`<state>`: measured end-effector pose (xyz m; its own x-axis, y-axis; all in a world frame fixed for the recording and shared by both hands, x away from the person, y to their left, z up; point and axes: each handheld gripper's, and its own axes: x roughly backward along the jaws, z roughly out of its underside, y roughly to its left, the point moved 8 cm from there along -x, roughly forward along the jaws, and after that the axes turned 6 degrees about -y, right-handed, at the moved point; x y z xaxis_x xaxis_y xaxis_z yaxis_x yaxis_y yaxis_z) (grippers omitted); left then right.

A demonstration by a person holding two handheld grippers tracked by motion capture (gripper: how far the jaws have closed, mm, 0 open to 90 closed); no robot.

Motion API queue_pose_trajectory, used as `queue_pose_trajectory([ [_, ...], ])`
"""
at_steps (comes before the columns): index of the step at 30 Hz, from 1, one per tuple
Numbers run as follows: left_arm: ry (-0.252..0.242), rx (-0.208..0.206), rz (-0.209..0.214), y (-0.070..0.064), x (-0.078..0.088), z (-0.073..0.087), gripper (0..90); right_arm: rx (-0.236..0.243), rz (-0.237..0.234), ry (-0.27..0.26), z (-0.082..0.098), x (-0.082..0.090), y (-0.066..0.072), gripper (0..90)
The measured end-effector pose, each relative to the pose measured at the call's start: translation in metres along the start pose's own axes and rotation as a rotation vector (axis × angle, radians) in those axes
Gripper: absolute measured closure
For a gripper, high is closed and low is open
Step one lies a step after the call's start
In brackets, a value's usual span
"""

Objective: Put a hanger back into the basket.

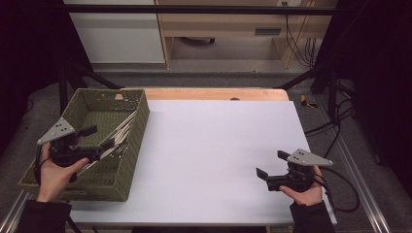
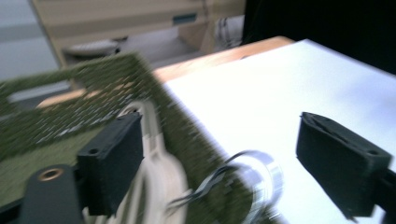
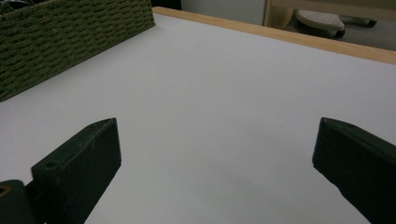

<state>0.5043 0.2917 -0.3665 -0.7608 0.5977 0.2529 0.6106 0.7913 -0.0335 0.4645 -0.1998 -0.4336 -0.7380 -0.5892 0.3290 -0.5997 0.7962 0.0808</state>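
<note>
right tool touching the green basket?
Apart. The high view shows the right tool over the white table, with a wide stretch of bare table between it and the basket.

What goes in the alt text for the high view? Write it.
A person's left hand-held gripper, jaws open, hangs over a green woven basket holding pale utensils at the left of a white table. The right hand-held gripper, also open, sits low at the table's right.

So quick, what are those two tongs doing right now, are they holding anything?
Left tongs: open, holding nothing, above the utensils in the green basket.
Right tongs: open, holding nothing, over the white table.
</note>
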Motion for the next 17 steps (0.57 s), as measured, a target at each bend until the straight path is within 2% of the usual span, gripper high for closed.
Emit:
queue_pose_trajectory([
  [5, -0.027, 0.003, 0.056, -0.036, -0.011, 0.001, 5.7, 0.001, -0.001, -0.012, -0.002, 0.003, -0.001, 1.7],
  [9, -0.043, 0.005, 0.091, -0.06, -0.02, 0.007, 4.6, 0.001, -0.003, -0.015, -0.002, 0.003, 0.0, 1.7],
  [11, -0.036, -0.003, 0.097, -0.068, -0.026, 0.012, 4.6, 0.006, -0.004, -0.017, -0.002, 0.003, 0.0, 1.6],
  [15, 0.011, -0.027, 0.1, -0.077, -0.034, 0.02, 4.9, 0.005, -0.005, -0.026, -0.003, 0.006, -0.001, 1.6],
  [17, 0.003, -0.027, 0.105, -0.079, -0.034, 0.019, 5.1, 0.006, -0.007, -0.029, -0.004, 0.007, -0.001, 1.6],
])
